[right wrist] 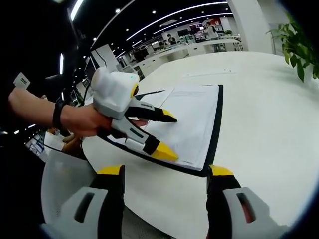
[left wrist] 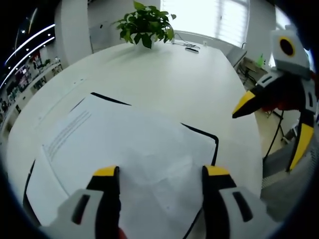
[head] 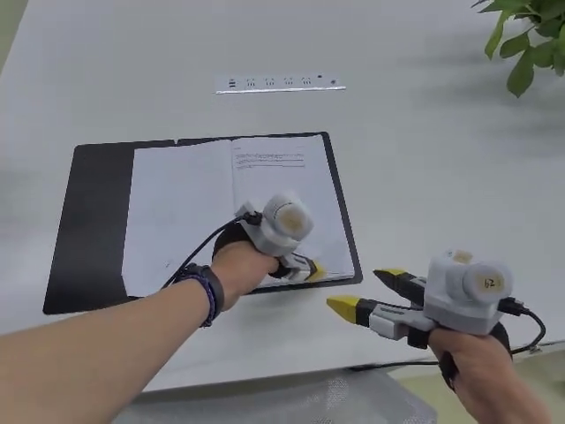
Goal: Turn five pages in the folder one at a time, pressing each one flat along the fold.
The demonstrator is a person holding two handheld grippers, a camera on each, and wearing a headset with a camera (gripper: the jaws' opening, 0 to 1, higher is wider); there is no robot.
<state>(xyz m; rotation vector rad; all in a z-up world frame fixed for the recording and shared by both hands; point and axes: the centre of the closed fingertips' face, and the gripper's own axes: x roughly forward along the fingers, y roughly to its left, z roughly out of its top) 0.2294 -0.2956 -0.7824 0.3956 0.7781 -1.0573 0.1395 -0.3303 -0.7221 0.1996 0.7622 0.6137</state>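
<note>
A black folder (head: 93, 230) lies open on the white table, with white pages (head: 282, 185) across its middle and right side. My left gripper (head: 305, 265) hovers open over the near right corner of the right page (left wrist: 139, 144), nothing between its jaws. In the right gripper view the left gripper (right wrist: 167, 134) has its jaws spread, the lower yellow fingertip (right wrist: 165, 153) close to the page (right wrist: 192, 119). My right gripper (head: 366, 291) is open, off the folder to its right near the table's front edge, jaws pointing left toward the folder's corner (right wrist: 215, 129).
A white power strip (head: 280, 83) lies behind the folder. A leafy plant (head: 530, 44) stands at the far right. The table's front edge (head: 291, 371) runs just below both hands. A cable trails from each gripper.
</note>
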